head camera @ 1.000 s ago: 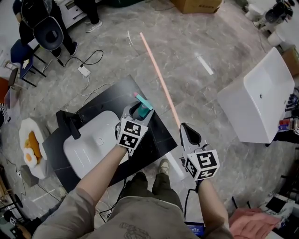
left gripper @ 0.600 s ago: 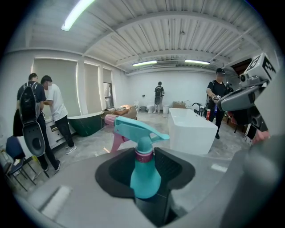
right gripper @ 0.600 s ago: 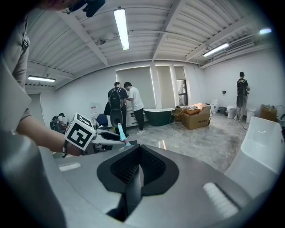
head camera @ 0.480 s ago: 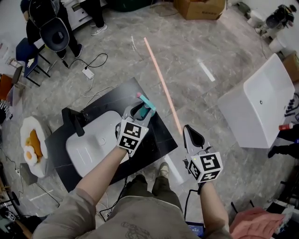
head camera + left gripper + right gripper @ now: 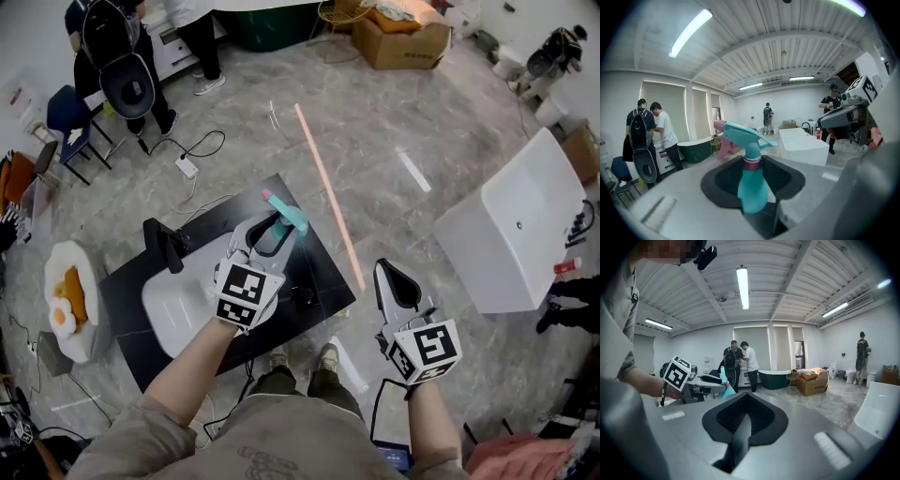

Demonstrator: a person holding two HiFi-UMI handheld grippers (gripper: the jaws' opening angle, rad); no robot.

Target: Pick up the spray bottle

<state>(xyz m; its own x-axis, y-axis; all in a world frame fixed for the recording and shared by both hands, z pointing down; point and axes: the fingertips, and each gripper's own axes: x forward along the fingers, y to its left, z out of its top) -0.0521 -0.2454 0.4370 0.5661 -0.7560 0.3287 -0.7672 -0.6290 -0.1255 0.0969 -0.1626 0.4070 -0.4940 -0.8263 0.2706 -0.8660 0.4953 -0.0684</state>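
Observation:
The teal spray bottle [image 5: 289,220] with a pink nozzle tip and pink collar is held between the jaws of my left gripper [image 5: 271,231], over the black counter [image 5: 317,274]. In the left gripper view the bottle [image 5: 751,187] stands upright, its trigger head above the jaws and its body clamped in my left gripper [image 5: 753,165]. My right gripper [image 5: 397,283] hovers over the floor to the right of the counter, shut with nothing in it. In the right gripper view its jaws [image 5: 740,427] are closed together, and the bottle [image 5: 724,386] shows small at the left.
A white sink basin [image 5: 178,302] and black faucet [image 5: 168,246] sit in the counter. A pink rod [image 5: 326,186] lies on the floor beyond. A white tub [image 5: 517,225] stands at the right, a cardboard box [image 5: 405,39] at the back, people and chairs [image 5: 128,80] at the back left.
My left gripper, still clamped on the bottle, has moved a little left and back toward me over the counter. The right gripper has stayed shut and drifted slightly right.

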